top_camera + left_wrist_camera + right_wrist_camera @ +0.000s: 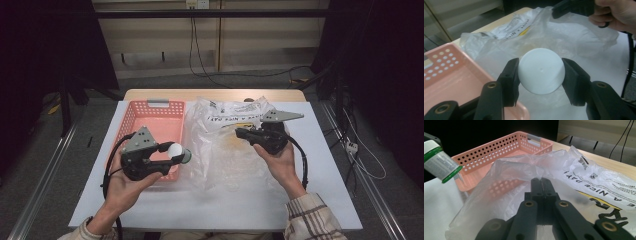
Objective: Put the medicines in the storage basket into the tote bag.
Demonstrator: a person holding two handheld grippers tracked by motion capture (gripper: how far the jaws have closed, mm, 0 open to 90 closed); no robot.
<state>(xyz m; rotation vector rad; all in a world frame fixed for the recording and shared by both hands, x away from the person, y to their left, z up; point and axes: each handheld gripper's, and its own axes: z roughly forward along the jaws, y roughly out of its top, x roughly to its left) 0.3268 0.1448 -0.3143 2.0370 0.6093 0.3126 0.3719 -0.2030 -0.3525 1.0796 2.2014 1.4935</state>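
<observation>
The left tongs [540, 75] hold a small white bottle [541, 71]. The two black jaws press on its sides, about half way open. In the left gripper view its round white end faces the camera, so the bottle's long side points straight out ahead of the tongs. In the right gripper view you can see green bands on the bottle [439, 161], and it is tilted.

The bottle is up in the air, above the near right corner of the pink basket [156, 120]. The basket lies just to the left of the bottle and a bit farther away, so the left hand is the one close to it. I think the bottle goes in the basket next. For that the hand must move left and down a little.

The right tongs [241, 132] are squeezed shut on the edge of a clear plastic bag [227, 150]. The bag lies crumpled on the table [320, 200], just right of the basket. The right hand [280, 160] is on the far side of the bag from the basket.
</observation>
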